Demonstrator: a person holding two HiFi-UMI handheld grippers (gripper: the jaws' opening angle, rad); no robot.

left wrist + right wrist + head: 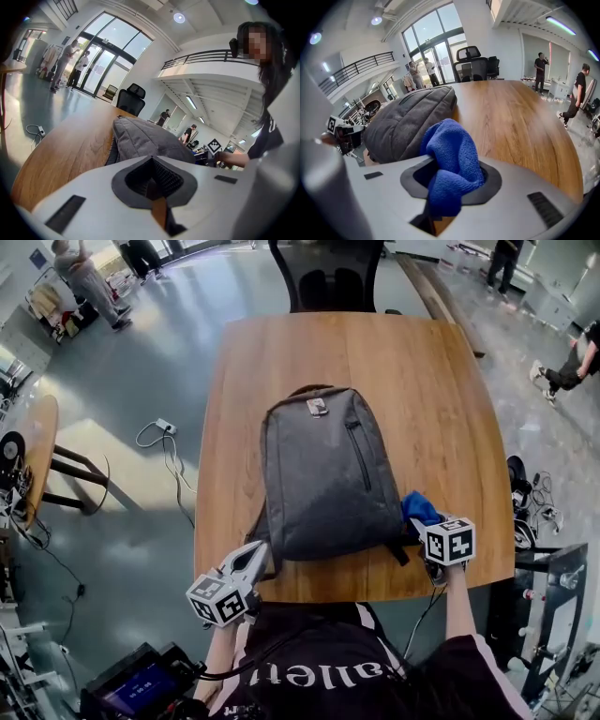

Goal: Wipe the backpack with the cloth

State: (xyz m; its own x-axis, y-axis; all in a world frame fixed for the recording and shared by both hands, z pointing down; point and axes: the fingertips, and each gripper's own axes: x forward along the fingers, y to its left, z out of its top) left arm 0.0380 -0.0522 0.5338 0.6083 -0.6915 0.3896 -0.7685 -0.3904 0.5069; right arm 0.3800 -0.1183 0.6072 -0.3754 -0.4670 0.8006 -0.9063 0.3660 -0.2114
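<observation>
A grey backpack lies flat in the middle of the wooden table, zip side up. My right gripper is at its front right corner, shut on a bunched blue cloth. In the right gripper view the cloth bulges out of the gripper, just short of the backpack. My left gripper hovers at the table's front edge by the backpack's front left corner, shut with nothing in it. The left gripper view looks past that gripper at the backpack.
A black office chair stands at the table's far end. A power strip with its cable lies on the floor at left, near a round side table. An equipment rack stands at right. Several people stand far off.
</observation>
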